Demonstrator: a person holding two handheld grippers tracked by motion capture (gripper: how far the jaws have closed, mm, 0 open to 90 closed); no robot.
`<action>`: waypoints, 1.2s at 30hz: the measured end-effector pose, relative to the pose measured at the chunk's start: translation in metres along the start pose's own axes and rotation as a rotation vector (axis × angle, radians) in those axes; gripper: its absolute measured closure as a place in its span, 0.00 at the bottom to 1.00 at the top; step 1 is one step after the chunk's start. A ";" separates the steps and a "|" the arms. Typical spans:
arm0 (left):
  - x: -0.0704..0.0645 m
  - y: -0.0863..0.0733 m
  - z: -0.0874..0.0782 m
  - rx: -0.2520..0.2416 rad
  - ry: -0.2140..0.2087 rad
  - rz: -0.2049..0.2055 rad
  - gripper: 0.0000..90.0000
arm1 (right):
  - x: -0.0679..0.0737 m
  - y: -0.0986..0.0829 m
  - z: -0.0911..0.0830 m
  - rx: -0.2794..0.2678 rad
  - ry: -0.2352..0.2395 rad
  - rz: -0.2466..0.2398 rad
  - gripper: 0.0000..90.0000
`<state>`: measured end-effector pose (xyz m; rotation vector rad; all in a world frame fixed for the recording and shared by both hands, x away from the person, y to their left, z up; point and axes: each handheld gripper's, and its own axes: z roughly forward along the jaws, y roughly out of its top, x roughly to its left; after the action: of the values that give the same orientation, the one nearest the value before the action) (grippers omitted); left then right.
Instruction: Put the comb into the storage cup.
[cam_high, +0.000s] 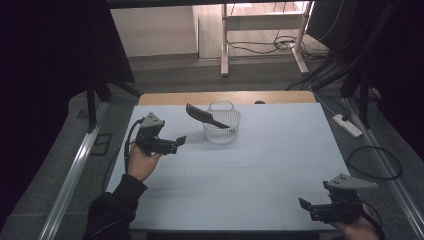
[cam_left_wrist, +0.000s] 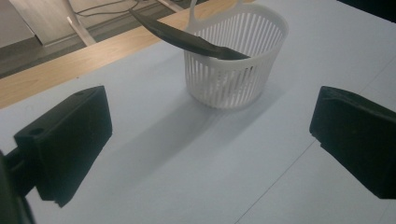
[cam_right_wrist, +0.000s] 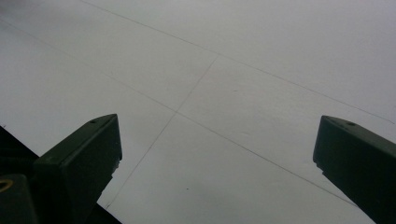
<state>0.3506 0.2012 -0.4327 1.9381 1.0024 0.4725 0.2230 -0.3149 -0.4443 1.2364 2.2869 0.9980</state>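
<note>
While black comb (cam_high: 206, 116) leans in white basket (cam_high: 223, 126) far off, left gripper (cam_high: 179, 142) near it, jaws wide; right gripper (cam_high: 305, 205) near right corner, jaws wide.

The person's left hand (cam_high: 141, 162) comes in from the bottom left in a dark sleeve (cam_high: 114, 207), palm up, holding the black two-jaw left gripper (cam_high: 180, 141) above the table, jaws spread wide and pointing right. The right hand (cam_high: 357, 228) sits at the bottom right corner, holding the black right gripper (cam_high: 304, 204) low, jaws wide apart and pointing left.
</note>
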 end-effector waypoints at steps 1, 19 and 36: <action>0.000 0.000 -0.001 0.002 0.000 0.003 0.00 | 0.000 0.000 0.000 0.000 0.000 -0.001 0.02; -0.007 -0.006 -0.017 -0.013 -0.009 0.000 0.00 | 0.001 0.000 0.000 0.004 -0.003 -0.005 0.02; -0.012 -0.010 -0.031 -0.027 -0.011 0.001 0.00 | 0.002 0.000 0.000 0.005 -0.006 -0.011 0.03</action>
<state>0.3185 0.2110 -0.4238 1.9155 0.9839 0.4730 0.2225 -0.3133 -0.4444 1.2251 2.2907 0.9843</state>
